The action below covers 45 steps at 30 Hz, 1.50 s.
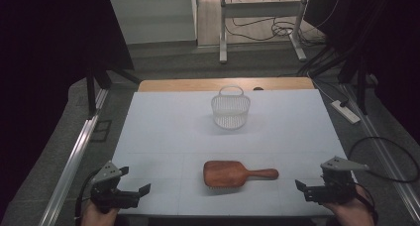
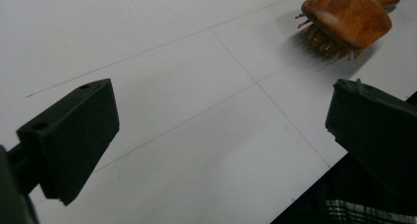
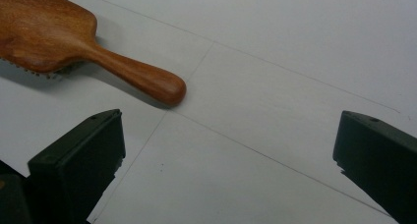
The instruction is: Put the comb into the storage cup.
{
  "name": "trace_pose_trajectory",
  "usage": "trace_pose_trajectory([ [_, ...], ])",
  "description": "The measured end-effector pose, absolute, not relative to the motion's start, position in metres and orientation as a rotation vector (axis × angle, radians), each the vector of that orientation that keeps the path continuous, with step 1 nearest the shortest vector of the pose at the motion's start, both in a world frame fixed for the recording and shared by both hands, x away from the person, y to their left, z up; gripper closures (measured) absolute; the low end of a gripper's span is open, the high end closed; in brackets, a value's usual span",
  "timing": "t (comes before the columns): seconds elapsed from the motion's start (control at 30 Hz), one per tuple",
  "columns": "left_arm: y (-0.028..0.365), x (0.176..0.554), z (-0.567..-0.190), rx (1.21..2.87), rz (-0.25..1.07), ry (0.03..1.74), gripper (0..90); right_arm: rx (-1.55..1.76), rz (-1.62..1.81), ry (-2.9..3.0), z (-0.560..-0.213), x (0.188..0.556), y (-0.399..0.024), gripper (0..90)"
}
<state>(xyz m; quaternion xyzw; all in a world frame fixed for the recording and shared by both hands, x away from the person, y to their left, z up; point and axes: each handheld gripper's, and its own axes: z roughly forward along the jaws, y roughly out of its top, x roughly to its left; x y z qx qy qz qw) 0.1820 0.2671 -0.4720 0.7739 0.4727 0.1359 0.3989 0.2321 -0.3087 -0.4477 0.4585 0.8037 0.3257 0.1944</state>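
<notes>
Brush: brown wooden paddle hairbrush [image 1: 239, 173] lay untouched, bristles down, near centre.
Basket: white perforated plastic basket [image 1: 230, 110] stood empty, far.
Grippers: left gripper [image 1: 133, 182], right gripper [image 1: 308, 187] gaped wide, holding nothing.

Lab setup: white-topped table [image 1: 163, 132], black curtains [image 1: 49, 37], desk frame [image 1: 260, 10], floor cables [image 1: 270, 30], power strip [image 1: 345, 111].

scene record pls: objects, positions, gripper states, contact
surface: white table top, thin grid lines
object 1: brown wooden paddle hairbrush, bristles down, handle toward the right side, near edge centre
object 2: white perforated plastic basket with handle, upright, far centre
left hand-held gripper: open, nothing between jaws, near-left corner
right hand-held gripper: open, nothing between jaws, near-right corner
contact: none; both grippers apart from the hairbrush
</notes>
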Motion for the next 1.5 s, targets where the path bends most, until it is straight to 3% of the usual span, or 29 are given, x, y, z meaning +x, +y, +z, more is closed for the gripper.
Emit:
trace_pose_trajectory([
  [1.5,0.2708,0.1837,-0.4738,1.953,0.303,1.203,1.0,1.163,1.016,2.387,-0.4403,0.2393,-0.3009,0.0],
])
